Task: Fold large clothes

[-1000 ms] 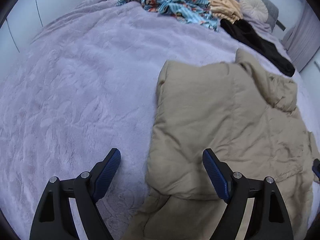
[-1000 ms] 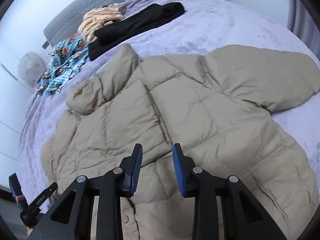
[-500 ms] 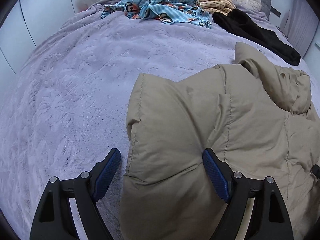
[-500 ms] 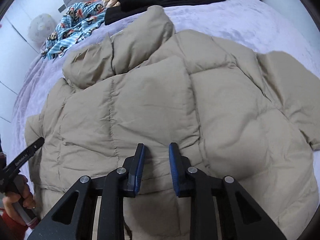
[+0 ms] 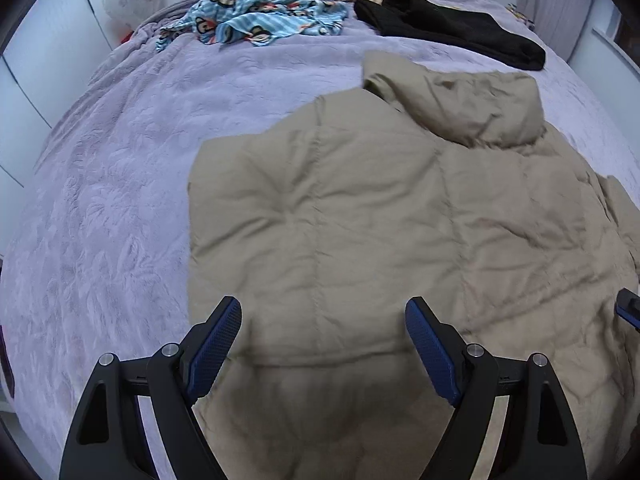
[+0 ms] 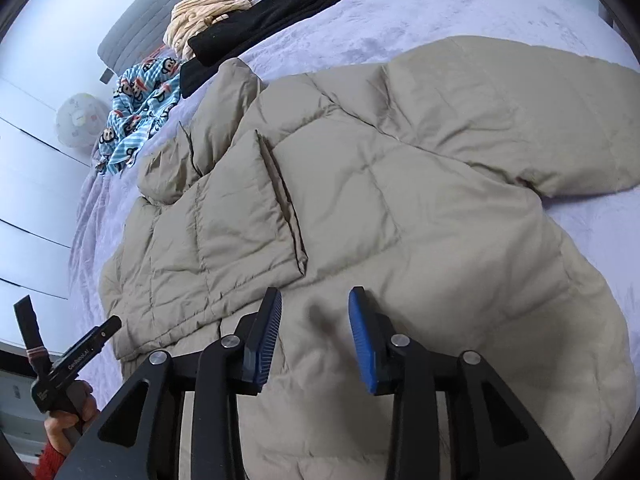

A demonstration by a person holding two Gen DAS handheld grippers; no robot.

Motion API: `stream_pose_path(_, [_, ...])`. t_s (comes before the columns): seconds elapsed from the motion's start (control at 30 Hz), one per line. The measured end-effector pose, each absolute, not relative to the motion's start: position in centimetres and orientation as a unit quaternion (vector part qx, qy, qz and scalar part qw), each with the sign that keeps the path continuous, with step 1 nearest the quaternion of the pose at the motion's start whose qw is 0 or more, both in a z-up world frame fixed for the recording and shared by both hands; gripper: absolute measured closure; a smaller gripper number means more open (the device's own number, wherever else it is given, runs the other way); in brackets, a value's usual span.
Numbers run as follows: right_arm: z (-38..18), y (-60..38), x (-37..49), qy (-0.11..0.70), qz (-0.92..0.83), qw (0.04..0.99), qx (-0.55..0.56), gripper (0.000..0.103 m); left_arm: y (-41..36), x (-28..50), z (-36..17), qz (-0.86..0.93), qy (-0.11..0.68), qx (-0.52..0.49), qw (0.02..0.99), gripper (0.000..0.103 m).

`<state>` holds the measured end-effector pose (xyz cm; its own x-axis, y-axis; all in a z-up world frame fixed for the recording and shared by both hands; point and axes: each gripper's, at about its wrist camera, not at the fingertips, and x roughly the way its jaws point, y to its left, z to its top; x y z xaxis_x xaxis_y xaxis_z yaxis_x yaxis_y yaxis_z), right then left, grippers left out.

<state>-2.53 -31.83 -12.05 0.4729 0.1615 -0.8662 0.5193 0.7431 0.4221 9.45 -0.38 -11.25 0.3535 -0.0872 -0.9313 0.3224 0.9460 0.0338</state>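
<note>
A beige puffer jacket [image 5: 360,220] lies front up on the lilac bed cover [image 5: 112,200]. Its left side is folded inward as a flap [image 6: 240,216], and one sleeve [image 6: 520,112] stretches out to the right. My left gripper [image 5: 324,320] hovers wide open over the jacket's lower left part with nothing between its fingers; the right wrist view shows it in a hand [image 6: 68,360]. My right gripper [image 6: 316,320] hangs over the jacket near the hem. Its jaws are opening, the pads stand apart from the fabric, and a small dimple sits in the cloth below them.
At the head of the bed lie a blue monkey-print cloth [image 5: 264,12], a striped cream garment [image 6: 204,12] and a black garment [image 5: 448,28]. A grey headboard [image 6: 160,4] and white cupboard doors [image 5: 24,80] bound the bed. Bare cover lies left of the jacket.
My left gripper has moved right, from beside the jacket to over it. My right gripper has shifted over the jacket toward the hem; its jaws narrowed, then spread wider.
</note>
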Motion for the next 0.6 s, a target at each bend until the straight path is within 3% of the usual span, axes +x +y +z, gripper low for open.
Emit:
stream_pose_path(0.4, [-11.9, -33.5, -6.4, 0.529, -0.074, 0.758, 0.374, 0.048, -7.3, 1.2, -8.5, -0.124, 0.588, 0.109, 0.792, 0.018])
stream_pose_path(0.53, [-11.3, -33.7, -7.5, 0.540, -0.072, 0.751, 0.374, 0.034, -7.7, -0.4, -7.1, -0.118, 0.585, 0.119, 0.793, 0.018])
stream_pose_path(0.6, [-10.7, -33.5, -7.7, 0.543, -0.069, 0.751, 0.370, 0.034, -7.3, -0.8, -6.3, -0.113, 0.582, 0.129, 0.795, 0.000])
